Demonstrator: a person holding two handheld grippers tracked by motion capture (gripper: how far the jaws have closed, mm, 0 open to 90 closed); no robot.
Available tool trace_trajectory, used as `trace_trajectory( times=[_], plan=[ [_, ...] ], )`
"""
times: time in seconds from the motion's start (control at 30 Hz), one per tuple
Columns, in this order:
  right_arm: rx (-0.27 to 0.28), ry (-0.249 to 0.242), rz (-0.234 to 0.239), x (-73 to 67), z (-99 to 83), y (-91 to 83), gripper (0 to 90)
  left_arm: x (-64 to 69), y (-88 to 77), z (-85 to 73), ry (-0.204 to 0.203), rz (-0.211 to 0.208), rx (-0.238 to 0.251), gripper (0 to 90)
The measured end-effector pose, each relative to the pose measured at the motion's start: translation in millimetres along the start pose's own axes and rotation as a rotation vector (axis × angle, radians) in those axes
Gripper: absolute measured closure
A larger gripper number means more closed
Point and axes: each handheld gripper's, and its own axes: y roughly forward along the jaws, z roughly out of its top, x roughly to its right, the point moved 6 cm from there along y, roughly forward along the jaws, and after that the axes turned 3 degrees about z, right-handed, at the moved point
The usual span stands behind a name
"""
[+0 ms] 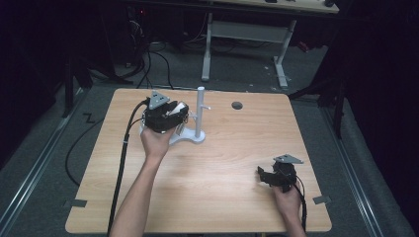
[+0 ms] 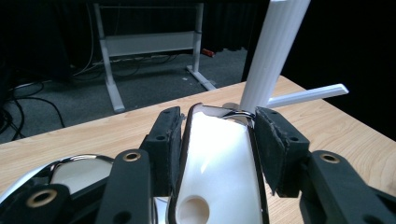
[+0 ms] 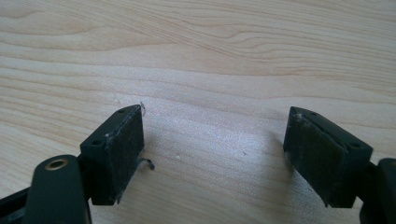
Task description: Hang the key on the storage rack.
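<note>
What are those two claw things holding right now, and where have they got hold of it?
The left gripper clamps a white cup with a shiny rim by its side walls, beside the white stand. The right gripper is open over bare table, holding nothing.

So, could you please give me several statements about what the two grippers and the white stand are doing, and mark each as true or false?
1. The left gripper is shut on a white cup. True.
2. The right gripper holds a white cup too. False: its jaws stand open with nothing between them, above bare wooden table.
3. The white stand is on the far left part of the table, next to the left gripper. True.
4. The stand's post lies flat on the table. False: it stands upright, with a thin peg sticking out sideways.
5. The right gripper is beside the stand. False: it is apart from it, near the table's near right corner.
</note>
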Motion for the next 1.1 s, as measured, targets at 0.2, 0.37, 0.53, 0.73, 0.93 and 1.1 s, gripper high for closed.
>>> trace_trajectory(
  times=[0.2, 0.37, 0.53, 0.73, 0.93, 1.1],
  plan=[
    [0.0, 0.0, 0.0, 0.0, 0.0, 0.0, 20.4, -1.3, 3.5, -0.1, 0.0, 0.009, -0.003, 53.0],
    [0.0, 0.0, 0.0, 0.0, 0.0, 0.0, 20.4, -3.0, 4.2, 0.2, -0.007, 0.013, -0.002, 53.0],
    [0.0, 0.0, 0.0, -0.1, 0.0, 0.0, 20.3, -0.6, 7.1, 0.3, -0.007, 0.007, -0.002, 53.0],
    [0.0, 0.0, 0.0, 0.0, 0.0, 0.0, 20.4, -5.1, 11.2, -0.6, -0.027, 0.011, -0.003, 53.0],
    [0.0, 0.0, 0.001, -0.1, 0.0, 0.0, 20.3, -8.3, 11.0, 0.5, -0.039, 0.018, 0.005, 53.0],
    [0.0, -0.002, 0.001, 0.1, 0.0, 0.0, 20.3, -1.1, 10.6, 2.7, -0.028, -0.001, 0.021, 53.0]
  ],
)
